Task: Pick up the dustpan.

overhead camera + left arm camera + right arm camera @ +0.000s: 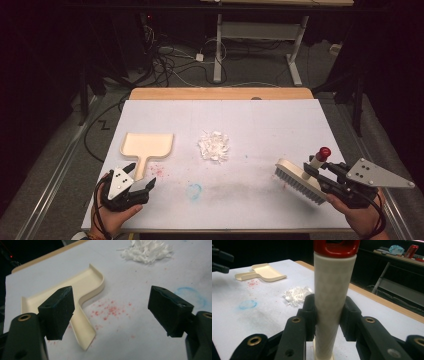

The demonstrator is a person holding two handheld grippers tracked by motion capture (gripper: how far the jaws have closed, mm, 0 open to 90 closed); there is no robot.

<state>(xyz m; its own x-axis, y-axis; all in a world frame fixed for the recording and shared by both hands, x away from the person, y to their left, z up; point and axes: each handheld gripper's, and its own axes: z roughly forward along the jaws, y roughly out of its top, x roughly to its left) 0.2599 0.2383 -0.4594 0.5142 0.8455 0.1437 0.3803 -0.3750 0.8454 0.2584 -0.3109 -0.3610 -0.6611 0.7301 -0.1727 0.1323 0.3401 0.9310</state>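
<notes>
A cream dustpan lies flat at the left of the white sheet, its handle pointing toward me. My left gripper stands open just above the sheet, with the handle's end low between its jaws, close to the left pad. At the right my right gripper is shut on the white, red-capped handle of a brush, whose bristles rest on the sheet. A pile of white shreds sits mid-table.
Red specks and a blue ring mark stain the sheet. A wooden table edge runs along the far side. Beyond it are floor cables and a desk frame.
</notes>
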